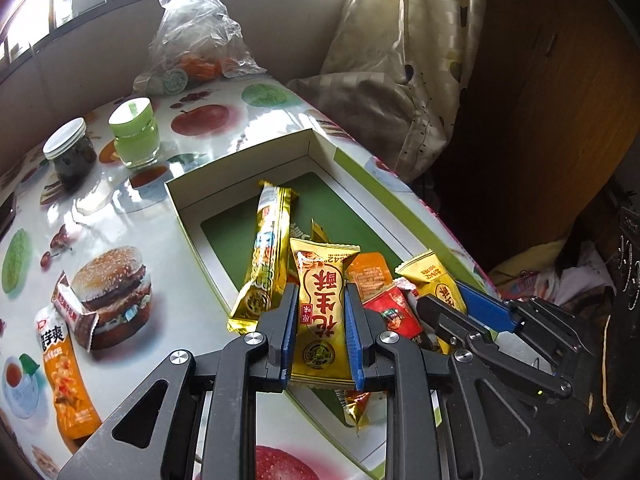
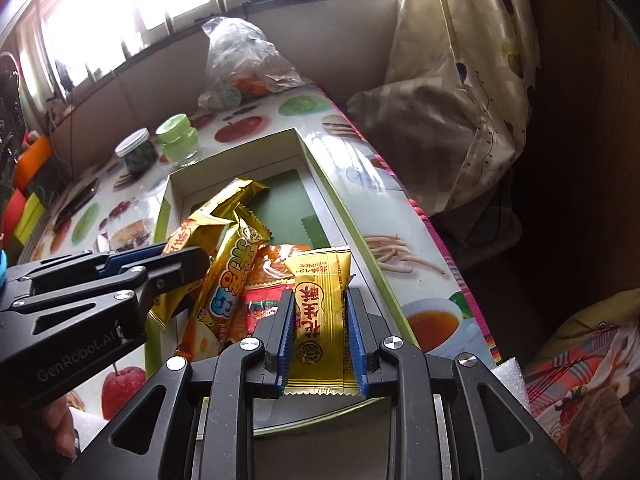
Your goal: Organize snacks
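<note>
the left wrist view alone shows two loose snacks on the fruit-print table (image 1: 192,92) left of the box: an orange packet (image 1: 68,380) and a small brown-and-white wrapped candy (image 1: 76,316), lying across a printed burger. next come a dark jar with a white lid (image 1: 72,152), a green jar (image 1: 136,132) and a clear plastic bag (image 1: 196,40) further back. the white box with green floor (image 1: 240,232) holds a long gold bar (image 1: 266,256) running from the far wall toward the camera, tipped slightly left. the left gripper (image 1: 318,312) is clamped on a yellow peanut-crisp packet (image 1: 320,312), long axis along the fingers, print upside down, hanging above the box's near end. right of it sits the right gripper (image 1: 456,300). the right wrist view alone shows the left gripper (image 2: 192,260) from the side, a thumb (image 2: 60,428) at lower left, and printed fries and tea on the table (image 2: 400,208). the right gripper (image 2: 318,312) pinches its own second yellow packet (image 2: 320,320), lengthwise between the pads, over the box's near right edge (image 2: 372,264).
</note>
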A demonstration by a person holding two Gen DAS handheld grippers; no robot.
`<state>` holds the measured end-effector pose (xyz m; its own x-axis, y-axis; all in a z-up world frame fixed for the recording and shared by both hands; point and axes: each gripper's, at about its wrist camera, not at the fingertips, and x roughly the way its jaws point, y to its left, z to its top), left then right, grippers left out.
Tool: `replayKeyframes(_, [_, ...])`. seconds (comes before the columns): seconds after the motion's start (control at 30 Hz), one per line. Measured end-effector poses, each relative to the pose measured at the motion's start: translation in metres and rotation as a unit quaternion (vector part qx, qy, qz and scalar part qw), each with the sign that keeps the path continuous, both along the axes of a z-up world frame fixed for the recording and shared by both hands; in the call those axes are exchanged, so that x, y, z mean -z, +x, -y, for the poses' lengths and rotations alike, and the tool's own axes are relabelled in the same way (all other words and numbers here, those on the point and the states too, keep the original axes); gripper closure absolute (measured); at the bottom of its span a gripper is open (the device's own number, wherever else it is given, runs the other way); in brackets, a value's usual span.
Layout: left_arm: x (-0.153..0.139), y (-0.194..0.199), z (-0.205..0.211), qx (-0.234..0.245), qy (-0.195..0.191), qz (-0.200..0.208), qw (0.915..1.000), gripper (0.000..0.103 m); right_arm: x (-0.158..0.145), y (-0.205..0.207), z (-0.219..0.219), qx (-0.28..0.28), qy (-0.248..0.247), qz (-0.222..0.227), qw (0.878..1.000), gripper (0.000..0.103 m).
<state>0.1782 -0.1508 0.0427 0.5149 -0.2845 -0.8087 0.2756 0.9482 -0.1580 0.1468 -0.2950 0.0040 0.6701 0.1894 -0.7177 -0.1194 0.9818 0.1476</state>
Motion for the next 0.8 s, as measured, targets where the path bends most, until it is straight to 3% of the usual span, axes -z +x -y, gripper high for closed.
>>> replayKeyframes(0.2, [0.005,0.0,-0.002,0.0,-0.001,-0.008,1.0,0.078,0.002,0.001,-0.001,-0.004,-0.001,-0.003,1.0,0.074])
replayKeyframes(0.27, [0.005,-0.001,-0.001,0.0,0.002,-0.004,1.0,0.068,0.002,0.001,-0.002,-0.002,-0.002,-0.004,1.0,0.071])
replayKeyframes(0.43, [0.001,-0.002,-0.004,0.001,-0.011,-0.003,0.9999,0.067,0.001,0.0,-0.003,0.001,-0.007,-0.001,1.0,0.062])
replayKeyframes(0.57, [-0.005,-0.006,-0.008,-0.001,-0.019,0.004,0.9998,0.058,-0.003,-0.003,-0.005,-0.001,-0.015,0.004,1.0,0.059])
replayKeyframes(0.8, [-0.02,-0.017,-0.02,-0.01,-0.029,0.028,0.9992,0.057,-0.009,-0.011,-0.012,-0.002,-0.025,0.011,1.0,0.055])
